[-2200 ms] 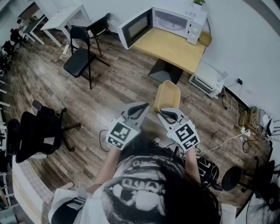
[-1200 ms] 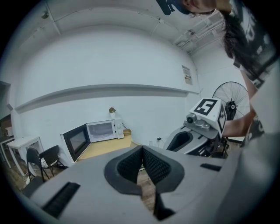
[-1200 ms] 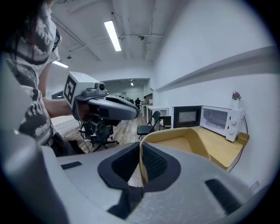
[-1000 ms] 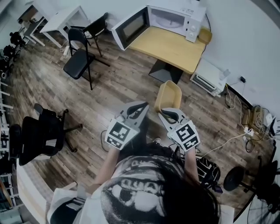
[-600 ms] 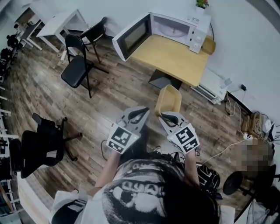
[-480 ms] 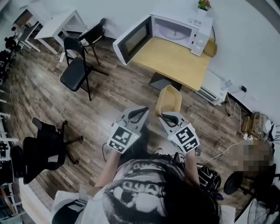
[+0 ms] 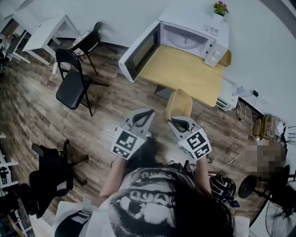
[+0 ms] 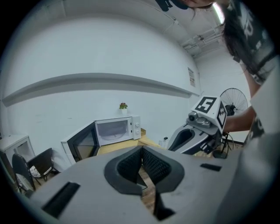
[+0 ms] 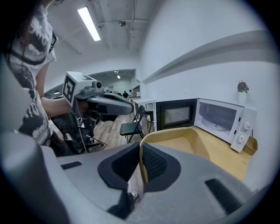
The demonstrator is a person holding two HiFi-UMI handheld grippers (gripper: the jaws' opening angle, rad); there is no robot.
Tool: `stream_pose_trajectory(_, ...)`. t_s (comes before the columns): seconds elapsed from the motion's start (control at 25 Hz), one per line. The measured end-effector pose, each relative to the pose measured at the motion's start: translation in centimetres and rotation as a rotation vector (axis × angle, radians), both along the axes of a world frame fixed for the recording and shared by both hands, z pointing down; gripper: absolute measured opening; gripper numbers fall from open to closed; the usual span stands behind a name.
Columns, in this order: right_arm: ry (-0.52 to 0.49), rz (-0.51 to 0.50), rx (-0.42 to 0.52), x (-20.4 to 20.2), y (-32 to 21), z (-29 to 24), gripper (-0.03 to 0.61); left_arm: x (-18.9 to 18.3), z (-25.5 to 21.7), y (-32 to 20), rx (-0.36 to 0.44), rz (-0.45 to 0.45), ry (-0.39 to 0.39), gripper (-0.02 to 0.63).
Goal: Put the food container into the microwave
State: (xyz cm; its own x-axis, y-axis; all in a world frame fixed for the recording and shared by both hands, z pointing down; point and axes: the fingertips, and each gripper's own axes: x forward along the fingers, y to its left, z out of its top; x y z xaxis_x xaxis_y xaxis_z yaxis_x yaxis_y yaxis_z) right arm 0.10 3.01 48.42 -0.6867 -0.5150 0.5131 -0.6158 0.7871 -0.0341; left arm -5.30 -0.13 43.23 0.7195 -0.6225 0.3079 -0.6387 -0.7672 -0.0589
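Observation:
A tan food container (image 7: 179,104) hangs in the air in front of me, its near rim pinched by my right gripper (image 7: 177,123); in the right gripper view the container (image 9: 188,142) stretches away from the shut jaws of the right gripper (image 9: 141,164). My left gripper (image 7: 139,118) is beside it on the left, shut with nothing between its pads (image 8: 131,165). The white microwave (image 7: 187,36) stands at the back of a wooden table (image 7: 185,71), its door (image 7: 138,51) swung wide open to the left. The microwave (image 9: 221,118) also shows ahead in the right gripper view.
A black folding chair (image 7: 71,81) stands left of the table on the wood floor. A black office chair (image 7: 51,178) is at lower left. A small potted plant (image 7: 220,8) sits on the microwave. Cables and a fan (image 7: 277,217) lie at right. A white table (image 7: 44,32) stands far left.
The table and microwave have drawn closer and shifted slightly right in the head view as I walk toward them. Both grippers keep their pose, the right one still holding the container.

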Motion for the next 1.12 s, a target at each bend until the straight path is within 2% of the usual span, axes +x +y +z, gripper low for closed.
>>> stream_pose_trajectory(0.24, 0.022, 0.036, -0.014, -1.9, -3.7, 0.0, 0.028, -1.1, 0.3, -4.5, -0.01, 0.057, 0.017, 0.002)
stream_pose_trajectory(0.52, 0.024, 0.104, 0.008, -3.5, -7.3, -0.2, 0.028, -2.5, 0.2, -7.3, 0.001, 0.128, 0.008, 0.002)
stream_pose_trajectory(0.88, 0.055, 0.181, 0.007, -3.1, -7.8, 0.1, 0.028, -3.0, 0.0, -8.6, 0.02, 0.181, 0.028, 0.002)
stream_pose_trajectory(1.12, 0.068, 0.206, -0.01, -2.4, -7.5, 0.3, 0.028, -2.7, 0.4, -8.1, -0.001, 0.198, 0.043, 0.002)
